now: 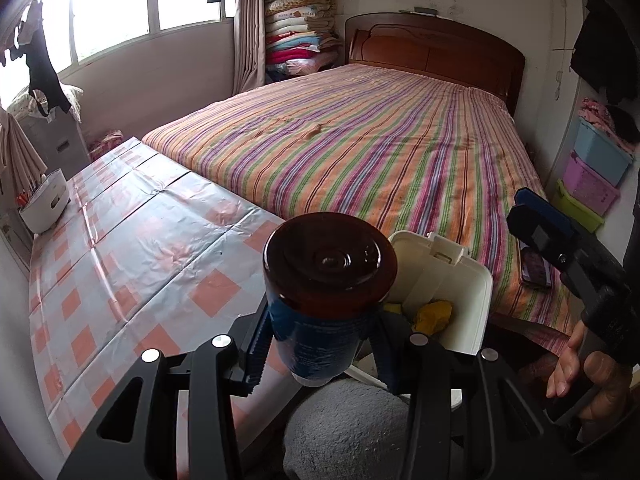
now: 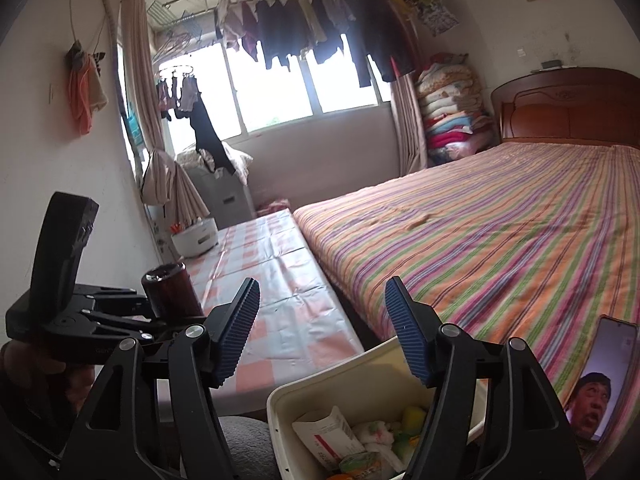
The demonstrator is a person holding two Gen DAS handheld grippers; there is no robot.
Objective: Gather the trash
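Gripping a brown bottle (image 1: 328,280), the left claw (image 1: 320,344) hovers beside the white bin (image 1: 476,304); the right claw (image 2: 324,332) gapes empty above it.

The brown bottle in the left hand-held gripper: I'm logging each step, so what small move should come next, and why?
Probably carry the brown bottle a little to the right, over the open white bin, then release. The left hand-held gripper is clamped on it just beside the bin's rim, the bin already holds trash, and the right hand-held gripper is open with nothing between its pads.
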